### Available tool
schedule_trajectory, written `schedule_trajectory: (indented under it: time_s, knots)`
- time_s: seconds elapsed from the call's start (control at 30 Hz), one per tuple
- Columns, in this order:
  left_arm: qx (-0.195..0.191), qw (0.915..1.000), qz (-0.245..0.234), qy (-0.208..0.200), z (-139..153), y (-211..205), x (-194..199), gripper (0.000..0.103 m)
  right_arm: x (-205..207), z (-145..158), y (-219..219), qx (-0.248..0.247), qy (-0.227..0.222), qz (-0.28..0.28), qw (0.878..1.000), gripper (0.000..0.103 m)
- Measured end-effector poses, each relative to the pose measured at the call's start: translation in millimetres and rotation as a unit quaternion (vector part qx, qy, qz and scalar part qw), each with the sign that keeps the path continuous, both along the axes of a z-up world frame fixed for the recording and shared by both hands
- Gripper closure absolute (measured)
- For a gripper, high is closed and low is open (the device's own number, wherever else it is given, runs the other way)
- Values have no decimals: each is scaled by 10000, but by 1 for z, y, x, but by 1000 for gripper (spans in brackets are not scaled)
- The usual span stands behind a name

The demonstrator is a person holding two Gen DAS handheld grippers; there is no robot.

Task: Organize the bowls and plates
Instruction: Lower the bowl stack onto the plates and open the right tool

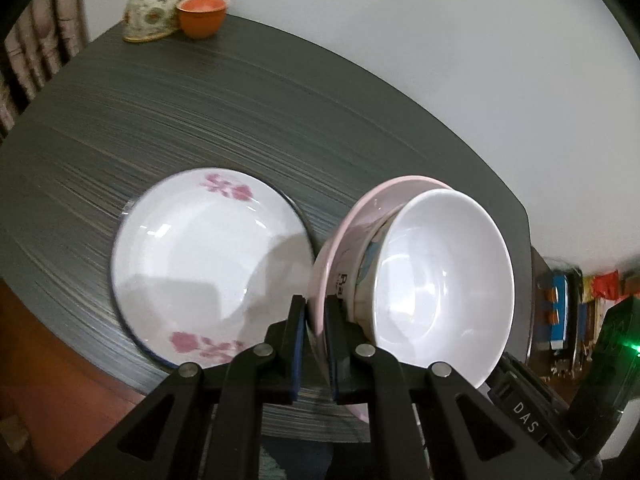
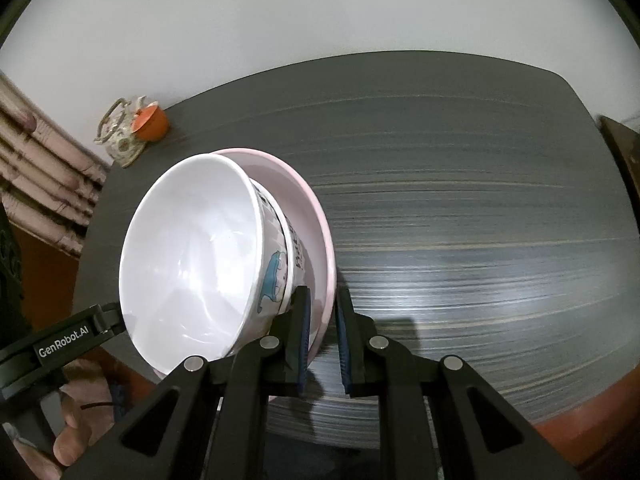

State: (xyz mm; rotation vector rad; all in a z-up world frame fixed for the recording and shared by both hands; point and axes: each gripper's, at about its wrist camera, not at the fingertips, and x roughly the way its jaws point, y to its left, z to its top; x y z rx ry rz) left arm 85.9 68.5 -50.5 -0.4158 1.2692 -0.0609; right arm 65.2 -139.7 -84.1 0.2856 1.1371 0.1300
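Note:
A pink plate (image 1: 360,212) carrying two nested white bowls (image 1: 440,280) hangs tilted above the dark table (image 1: 200,120). My left gripper (image 1: 315,304) is shut on the plate's rim on one side. Opposite it, my right gripper (image 2: 322,294) is shut on the rim of the same pink plate (image 2: 316,216). The bowls (image 2: 192,260) have a blue cartoon print on the outside. A white plate with pink flowers (image 1: 208,264) lies flat on the table just left of the lifted stack.
A patterned teapot (image 1: 154,4) and an orange lidded cup (image 1: 202,12) stand at the table's far corner by the wall. A person's hand (image 2: 60,440) holds the left gripper's body (image 2: 64,344). The dark table (image 2: 480,200) stretches to the right.

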Motion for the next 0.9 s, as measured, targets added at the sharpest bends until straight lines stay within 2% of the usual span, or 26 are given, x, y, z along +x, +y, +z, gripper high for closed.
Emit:
schedule_trajectory:
  time_s: [0.4, 0.57, 0.9]
  knots:
    - [146, 9982, 578, 22, 4, 68, -8, 96, 15, 6, 65, 4, 66, 596, 9982, 89]
    - [169, 9972, 723, 69, 0, 72, -10, 96, 20, 1, 88, -1, 154, 767, 9969, 89]
    - [72, 9959, 887, 178, -11, 108, -15, 96, 25, -9, 115, -60, 264, 923, 9954, 89]
